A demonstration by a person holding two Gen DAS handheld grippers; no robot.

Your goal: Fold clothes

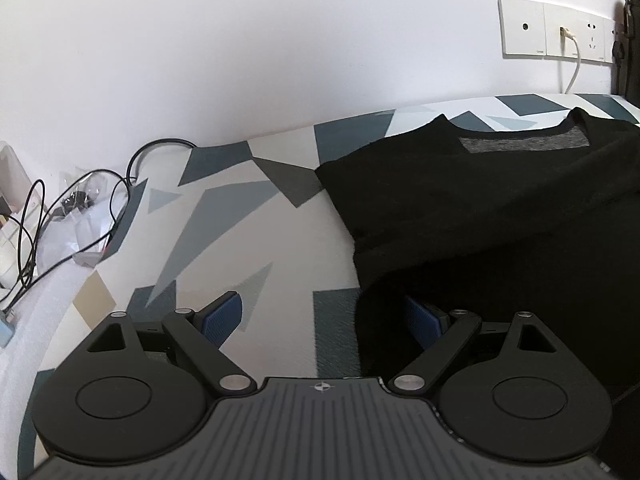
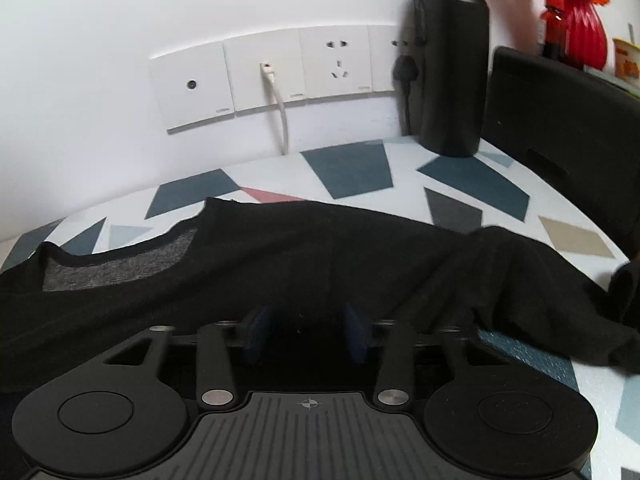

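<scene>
Wall, plain white, fills the upper part of both views, and below it we see a table covered in a pattern of teal, grey and white angular shapes. Spread on that table is a black shirt, the garment we are folding; in the left wrist view it takes up the right half of the frame, its neckline with a grey inner patch toward the upper right, and in the right wrist view it stretches across the middle of the frame from edge to edge. At lower centre of the left view our left gripper is spread wide with nothing between its blue pads; the right-hand pad touches the shirt's edge. At lower centre of the right view our right gripper is partly open, with dark cloth lying between its blue pads and not pinched. A black bottle stands upper right beside white wall sockets. Loose cables lie at far left.
</scene>
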